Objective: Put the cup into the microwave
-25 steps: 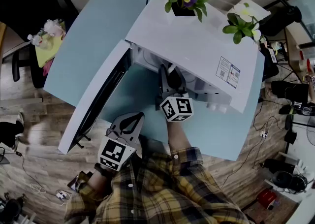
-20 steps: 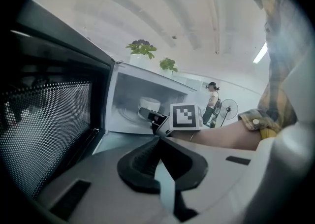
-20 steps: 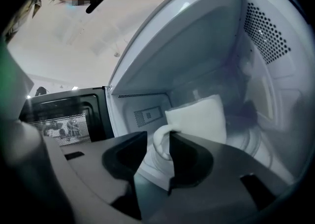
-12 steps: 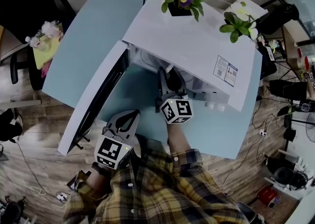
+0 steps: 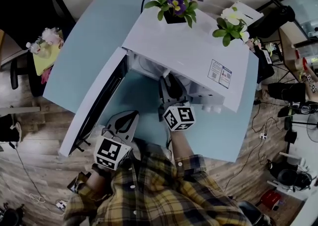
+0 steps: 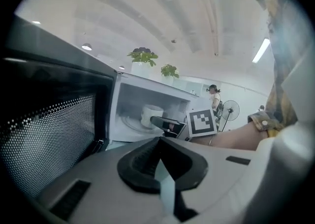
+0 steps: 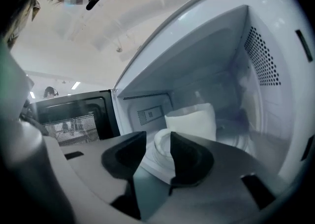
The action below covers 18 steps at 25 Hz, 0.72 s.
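The white microwave [image 5: 189, 56] is a smooth, boxy shell on a pale blue table [image 5: 89, 36]; its door [image 6: 44, 134], dark glass behind a dotted metal mesh, is swung wide to the left. The cup [image 7: 194, 119], a plain white glossy cylinder, stands upright inside the cavity on the round glass turntable [image 6: 129, 122]. The right gripper [image 7: 157, 139] reaches into the microwave's mouth; its black ribbed pads have just been opening and stand spread. The cup's curved handle [image 7: 160, 151] shows in the gap between them, and neither pad presses on it. The left gripper [image 6: 158, 142] hangs outside near the door, its matte grey jaws closed tip to tip on nothing. Two potted plants [image 5: 174, 4] sit on the microwave's flat top.
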Motion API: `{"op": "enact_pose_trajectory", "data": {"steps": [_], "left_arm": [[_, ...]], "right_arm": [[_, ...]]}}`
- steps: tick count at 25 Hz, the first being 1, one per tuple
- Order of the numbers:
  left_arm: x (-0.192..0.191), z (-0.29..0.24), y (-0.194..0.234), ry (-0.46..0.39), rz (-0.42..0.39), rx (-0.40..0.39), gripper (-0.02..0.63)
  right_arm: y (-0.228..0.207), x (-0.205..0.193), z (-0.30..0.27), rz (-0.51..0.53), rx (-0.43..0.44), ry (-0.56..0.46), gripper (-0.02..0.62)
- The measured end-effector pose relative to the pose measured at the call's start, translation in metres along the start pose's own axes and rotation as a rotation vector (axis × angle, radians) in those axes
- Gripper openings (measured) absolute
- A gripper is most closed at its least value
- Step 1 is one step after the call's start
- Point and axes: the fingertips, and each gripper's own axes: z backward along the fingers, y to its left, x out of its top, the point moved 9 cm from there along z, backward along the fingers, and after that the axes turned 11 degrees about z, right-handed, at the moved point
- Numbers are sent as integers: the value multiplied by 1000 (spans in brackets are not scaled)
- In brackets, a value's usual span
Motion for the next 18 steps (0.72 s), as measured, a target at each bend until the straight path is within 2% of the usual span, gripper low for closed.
{"op": "enact_pose_trajectory", "data": {"steps": [8, 18], "left_arm": [[17, 2, -3, -43, -26, -3, -9], [40, 4, -12, -113, -67, -15, -9]], "right_arm": [[3, 21, 21, 17, 62, 16, 135], [13, 64, 58, 92, 161, 42, 135]]}}
